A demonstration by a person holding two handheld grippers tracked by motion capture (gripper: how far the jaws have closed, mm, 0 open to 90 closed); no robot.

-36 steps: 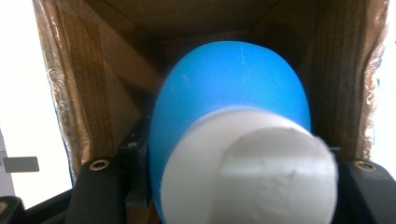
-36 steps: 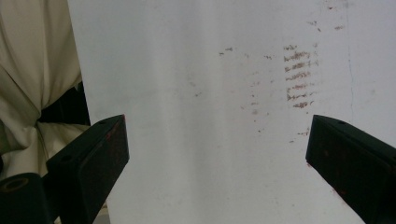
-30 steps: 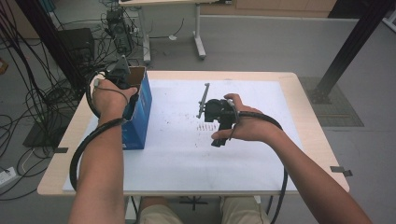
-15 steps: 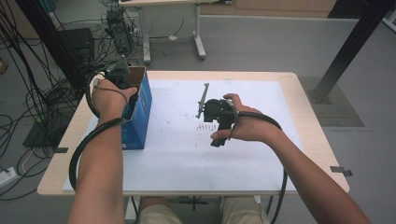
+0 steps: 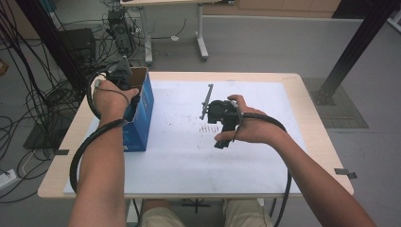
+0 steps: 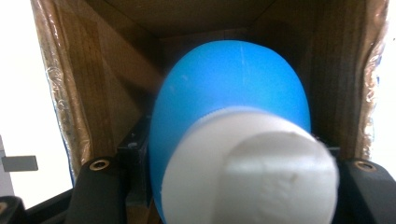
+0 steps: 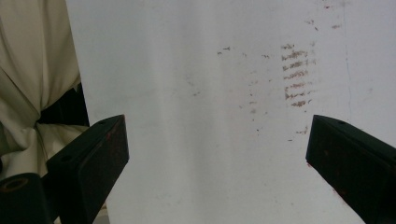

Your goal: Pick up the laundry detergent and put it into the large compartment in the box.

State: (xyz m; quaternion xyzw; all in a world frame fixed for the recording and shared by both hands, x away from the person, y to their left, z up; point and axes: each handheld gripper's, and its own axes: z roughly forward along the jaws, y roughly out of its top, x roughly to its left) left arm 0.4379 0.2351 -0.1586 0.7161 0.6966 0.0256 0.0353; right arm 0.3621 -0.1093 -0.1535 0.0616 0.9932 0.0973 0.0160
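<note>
My left gripper (image 6: pixel 233 186) reaches into the open top of a blue cardboard box (image 5: pixel 142 118) standing at the table's left. Its jaws are shut on a rounded blue object with a white end (image 6: pixel 233 98), which hangs inside the box's brown walls (image 6: pixel 93 79). In the high view the left hand (image 5: pixel 111 97) sits over the box opening and hides the jaws. My right gripper (image 7: pixel 219 158) is open, nothing between its jaws, low over the white mat (image 7: pixel 187 70). In the high view the right gripper (image 5: pixel 221 141) is at mid-table, pointing back toward the person.
A slim dark rod (image 5: pixel 206 99) lies on the white mat (image 5: pixel 189 161) just beyond the right gripper. Brownish smudges (image 5: pixel 208 128) mark the mat beside it. Cables trail from both grippers off the front edge. More cables and a second table stand beyond the far-left corner.
</note>
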